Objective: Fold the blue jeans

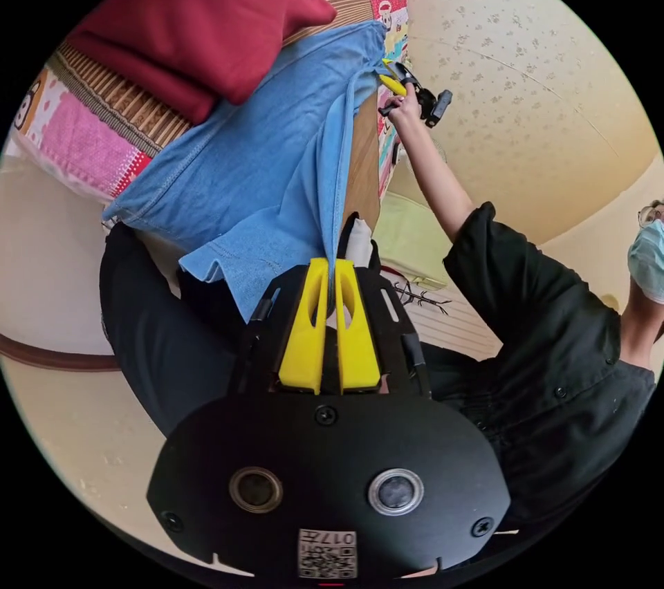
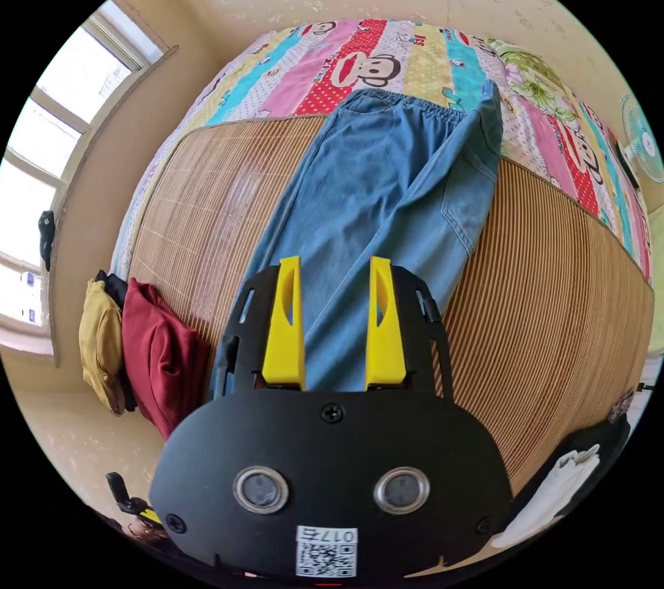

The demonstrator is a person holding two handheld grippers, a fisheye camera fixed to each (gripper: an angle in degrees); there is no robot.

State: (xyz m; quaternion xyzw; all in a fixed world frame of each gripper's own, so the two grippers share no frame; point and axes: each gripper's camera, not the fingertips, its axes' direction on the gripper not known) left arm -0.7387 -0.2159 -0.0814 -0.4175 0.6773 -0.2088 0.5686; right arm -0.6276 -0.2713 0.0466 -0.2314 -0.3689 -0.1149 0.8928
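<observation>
The blue jeans [image 2: 387,188] lie stretched out on a bamboo mat [image 2: 553,285] on the bed, waistband at the far end. My left gripper [image 1: 333,265] is shut on a fold of the jeans [image 1: 277,153] near a leg end, and the fabric rises in a taut ridge away from the jaws. My right gripper [image 2: 334,267] hovers open above the legs with nothing between its jaws. In the left gripper view a hand holds the right gripper [image 1: 404,86] by the jeans' far edge. The left gripper [image 2: 135,502] peeks in at the lower left of the right gripper view.
A dark red garment [image 2: 162,354] and a yellow one [image 2: 100,340] lie at the mat's end by the window [image 2: 62,133]. A colourful cartoon sheet [image 2: 387,57] covers the bed beyond the mat. A fan [image 2: 640,139] stands to one side. The person in a black shirt [image 1: 553,368] stands close.
</observation>
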